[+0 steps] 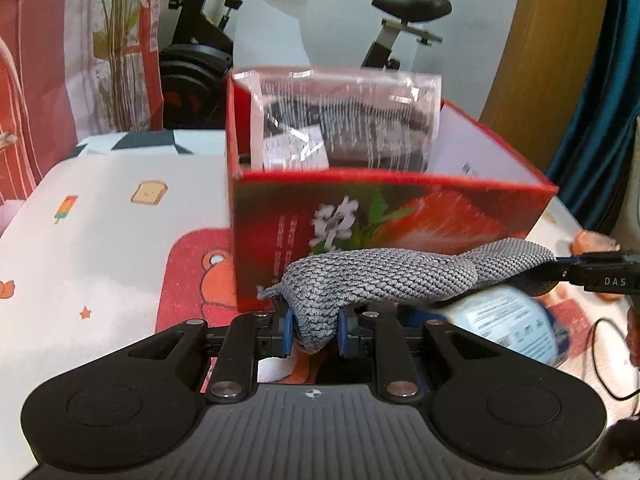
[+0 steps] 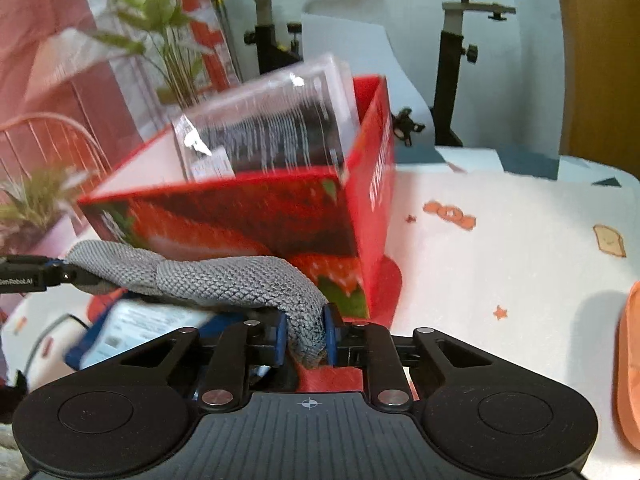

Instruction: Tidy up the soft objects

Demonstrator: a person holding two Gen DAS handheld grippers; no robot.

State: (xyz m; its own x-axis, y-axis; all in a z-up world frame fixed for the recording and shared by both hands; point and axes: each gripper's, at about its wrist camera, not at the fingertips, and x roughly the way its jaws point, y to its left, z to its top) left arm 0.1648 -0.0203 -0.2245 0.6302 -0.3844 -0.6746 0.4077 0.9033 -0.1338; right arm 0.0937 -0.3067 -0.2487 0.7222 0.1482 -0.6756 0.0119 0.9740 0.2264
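While stretched level between tools, grey knit sock (image 1: 384, 276) pinched endwise by left tool (image 1: 314, 330), right tool (image 2: 306, 336).

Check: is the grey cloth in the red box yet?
Out. The grey cloth hangs in front of the red box, held between both claws.

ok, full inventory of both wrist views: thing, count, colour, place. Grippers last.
knit cloth: 1, grey, stretched between both grippers, in front of the box
box: 1, red with strawberry print, on the table, open top
plastic package: 1, clear with dark contents, standing in the box
printed packet: 1, white and blue, under the cloth, blurred
tablecloth: 1, white with cartoon prints, covering the table
exercise bike: 1, black, behind the table
left gripper: 1, black, shut on cloth end
right gripper: 1, black, shut on other end
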